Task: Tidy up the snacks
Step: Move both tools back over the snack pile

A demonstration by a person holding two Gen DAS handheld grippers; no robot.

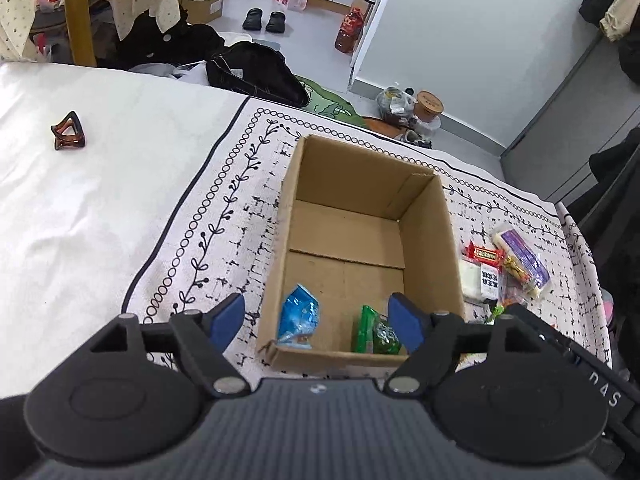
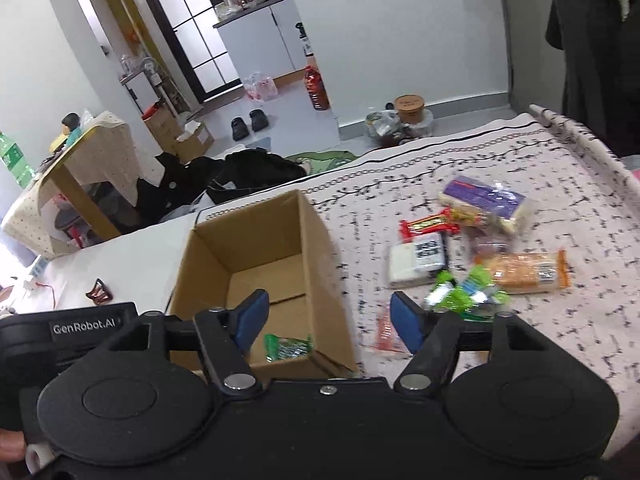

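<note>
Both my tongs, left (image 1: 316,322) and right (image 2: 325,322), spread empty; the packets (image 2: 464,296) at right look light, crinkly, slippery, so I'd pinch mid-body.

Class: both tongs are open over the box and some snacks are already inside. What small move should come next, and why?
Probably swing the right tongs toward the loose snack pile on the cloth and pick the nearest green packet. Both tongs are empty, the cardboard box holds only a few packets, and the pile lies on the right side.
</note>
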